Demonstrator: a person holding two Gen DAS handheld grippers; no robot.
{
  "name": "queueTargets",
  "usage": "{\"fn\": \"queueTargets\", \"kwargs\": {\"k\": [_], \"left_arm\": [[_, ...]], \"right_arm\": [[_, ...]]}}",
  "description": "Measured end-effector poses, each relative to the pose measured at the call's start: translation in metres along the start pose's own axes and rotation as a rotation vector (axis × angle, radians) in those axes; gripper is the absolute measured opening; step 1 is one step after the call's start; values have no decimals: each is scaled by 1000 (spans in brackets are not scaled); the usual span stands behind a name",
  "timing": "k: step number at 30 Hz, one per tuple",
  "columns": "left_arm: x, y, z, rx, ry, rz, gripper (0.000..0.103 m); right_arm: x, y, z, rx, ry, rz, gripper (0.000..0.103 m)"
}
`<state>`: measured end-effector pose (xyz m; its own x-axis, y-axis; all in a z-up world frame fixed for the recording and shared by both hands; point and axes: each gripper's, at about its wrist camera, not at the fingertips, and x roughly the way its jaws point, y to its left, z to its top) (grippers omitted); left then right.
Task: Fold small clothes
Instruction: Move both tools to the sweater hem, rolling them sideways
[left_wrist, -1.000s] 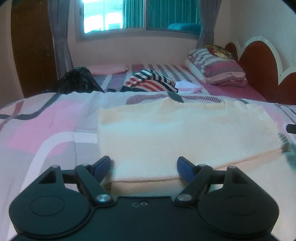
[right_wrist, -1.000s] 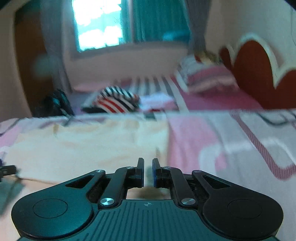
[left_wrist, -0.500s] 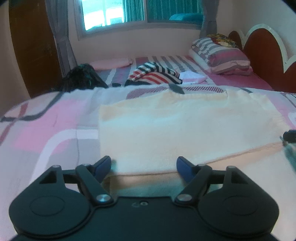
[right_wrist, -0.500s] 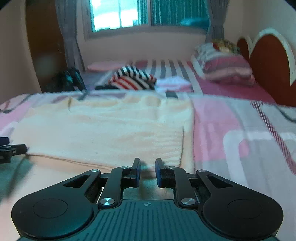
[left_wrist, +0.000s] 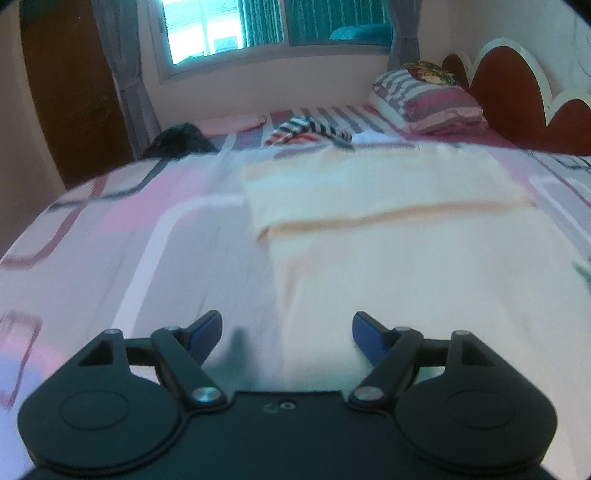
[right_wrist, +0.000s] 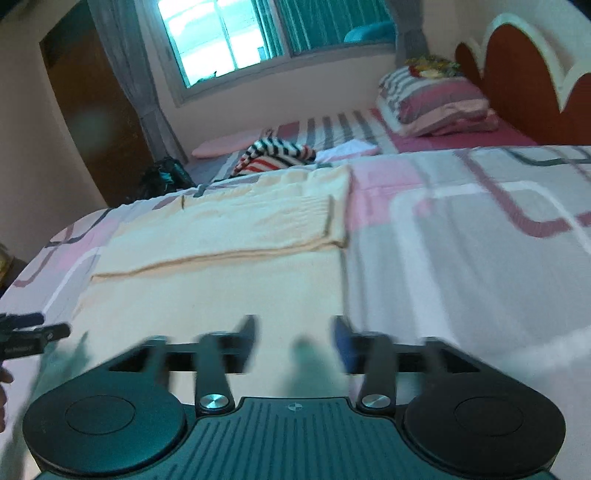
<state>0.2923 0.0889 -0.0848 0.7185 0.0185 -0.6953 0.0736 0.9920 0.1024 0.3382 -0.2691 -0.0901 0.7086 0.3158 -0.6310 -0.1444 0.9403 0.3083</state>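
Cream garment (right_wrist: 221, 266) on bed (right_wrist: 461, 266) has 1 fold laid across; my left gripper (left_wrist: 286, 332) & right gripper (right_wrist: 295, 334) both wide, empty — further folds prob. left.

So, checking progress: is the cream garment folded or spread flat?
Partly folded: the cream knit garment has its far part doubled over, leaving a raised edge.

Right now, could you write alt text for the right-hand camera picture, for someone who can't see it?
An open two-finger gripper hovers over a cream garment, partly folded, on a pink and grey bedspread. Beyond lie a striped cloth, pillows and a window.
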Motion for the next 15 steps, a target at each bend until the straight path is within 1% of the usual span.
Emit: {"fn": "queueTargets", "kwargs": {"k": [3, 4, 5, 6, 8, 10, 12, 13, 15], "left_arm": [[-29, 15, -34, -48, 41, -61, 67], [-36, 21, -45, -74, 65, -102, 63], [-43, 26, -56, -97, 91, -154, 61], [-49, 31, -67, -124, 112, -200, 58], [-60, 41, -83, -192, 125, -302, 58], [-69, 52, -94, -268, 138, -383, 57], [-72, 62, -103, -349, 147, -430, 55], [-72, 66, -108, -392, 155, -467, 54], [-69, 69, -113, -441, 168, -526, 54]], "right_arm": [[-39, -9, -25, 8, 15, 30, 52], [-51, -13, -34, 16, 22, 34, 52], [-60, -17, -42, 33, 33, 38, 52], [-69, -23, -53, 62, 52, 56, 52], [-81, -33, -72, 110, 88, 92, 52], [-92, -40, -92, 149, 125, 118, 52], [-98, -43, -108, 183, 152, 147, 52], [-102, -43, -115, 195, 154, 156, 52], [-105, -42, -120, 213, 148, 175, 52]]}}
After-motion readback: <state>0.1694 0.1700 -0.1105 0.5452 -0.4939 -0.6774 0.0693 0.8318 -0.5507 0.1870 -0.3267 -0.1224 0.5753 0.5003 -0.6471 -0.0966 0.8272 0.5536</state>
